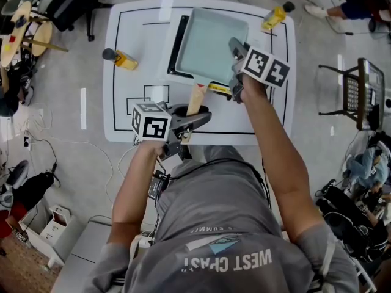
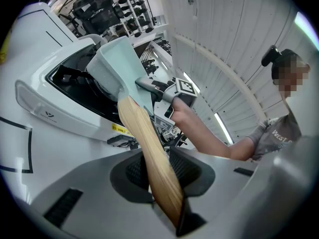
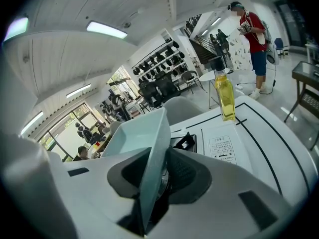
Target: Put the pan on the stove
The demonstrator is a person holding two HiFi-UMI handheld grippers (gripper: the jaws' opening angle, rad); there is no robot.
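Observation:
A pale teal square pan [image 1: 211,44] with a wooden handle [image 1: 195,97] hangs tilted over the black-topped stove [image 1: 176,41] on the white table [image 1: 269,115]. My left gripper [image 1: 189,119] is shut on the wooden handle [image 2: 149,153], which runs up between its jaws to the pan [image 2: 117,66]. My right gripper [image 1: 235,57] is shut on the pan's right rim [image 3: 149,168], the thin wall pinched between its pads. In the left gripper view the stove [image 2: 75,83] lies under the pan. Whether the pan's underside touches the stove is hidden.
One yellow bottle [image 1: 275,16] lies at the table's far right corner, and stands upright in the right gripper view [image 3: 225,97]. Another yellow bottle [image 1: 122,58] lies left of the stove. A metal chair [image 1: 354,93] stands right of the table. A person [image 3: 254,39] stands beyond it.

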